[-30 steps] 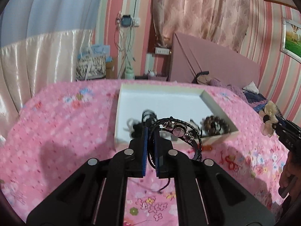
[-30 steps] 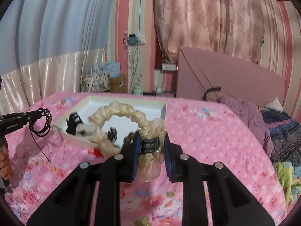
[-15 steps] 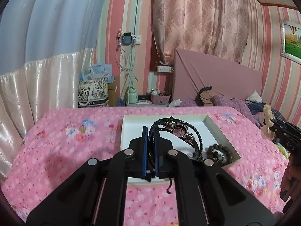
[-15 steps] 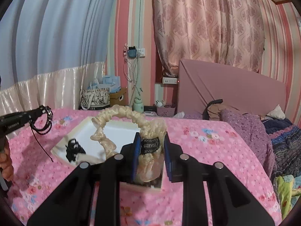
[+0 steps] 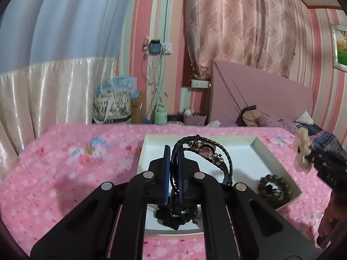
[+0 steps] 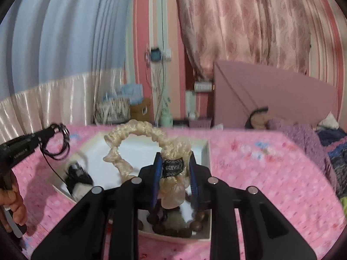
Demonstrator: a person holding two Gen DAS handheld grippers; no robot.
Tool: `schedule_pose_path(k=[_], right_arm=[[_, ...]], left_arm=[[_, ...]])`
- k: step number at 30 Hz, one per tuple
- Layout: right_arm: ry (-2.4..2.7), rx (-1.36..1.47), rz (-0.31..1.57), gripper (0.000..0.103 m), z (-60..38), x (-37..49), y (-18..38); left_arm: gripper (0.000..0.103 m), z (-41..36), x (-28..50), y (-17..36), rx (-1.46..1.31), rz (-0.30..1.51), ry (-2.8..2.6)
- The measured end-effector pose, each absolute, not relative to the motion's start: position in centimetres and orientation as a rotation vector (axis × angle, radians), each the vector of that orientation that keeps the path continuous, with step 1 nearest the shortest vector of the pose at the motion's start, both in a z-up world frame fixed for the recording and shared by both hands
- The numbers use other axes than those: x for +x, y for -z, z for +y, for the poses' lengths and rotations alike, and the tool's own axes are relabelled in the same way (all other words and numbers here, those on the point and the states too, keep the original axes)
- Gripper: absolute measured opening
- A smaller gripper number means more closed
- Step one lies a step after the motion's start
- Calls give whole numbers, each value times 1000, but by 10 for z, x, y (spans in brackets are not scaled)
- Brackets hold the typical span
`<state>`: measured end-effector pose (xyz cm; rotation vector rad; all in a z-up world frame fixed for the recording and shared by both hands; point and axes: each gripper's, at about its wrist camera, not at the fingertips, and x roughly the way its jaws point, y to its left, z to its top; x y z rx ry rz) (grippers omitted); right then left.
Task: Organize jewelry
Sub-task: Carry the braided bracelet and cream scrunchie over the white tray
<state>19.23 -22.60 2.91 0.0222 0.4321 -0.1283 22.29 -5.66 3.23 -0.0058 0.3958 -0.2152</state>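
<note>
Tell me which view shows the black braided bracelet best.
The left wrist view: the bracelet fills the centre, pinched in the left gripper above the white tray, its braids and pink charm sharp. The right wrist view shows it small, blurred, at the left edge.

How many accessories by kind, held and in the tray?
Braided black bracelets, held by left gripper: 1
Cream scrunchies, held by right gripper: 1
Brown bead bracelets, in tray: 1
Black hair ties, in tray: 1
Total: 4
</note>
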Motion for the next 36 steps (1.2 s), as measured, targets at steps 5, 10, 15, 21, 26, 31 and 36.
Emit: schedule_pose_path(k=[5,10,15,21,26,31,36], right_arm=[[157,11,468,24,-233,199,-12],[160,29,490,24,-238,199,-6],[154,23,510,24,-236,201,-2],[140,25,538,25,-234,205,2],[145,26,543,26,-234,205,3],[136,24,551,26,-234,205,4],[130,21,561,26,-233,206,4]], left_arm=[[5,-65,229,-15,22,409,210],[5,-73,228,-4,52,404,205],[6,-75,223,-4,59,387,202],[7,-73,223,-3,61,398,200],[8,-69,221,-2,52,400,203],[8,-71,218,-3,58,388,199],[8,-69,222,0,48,410,193]])
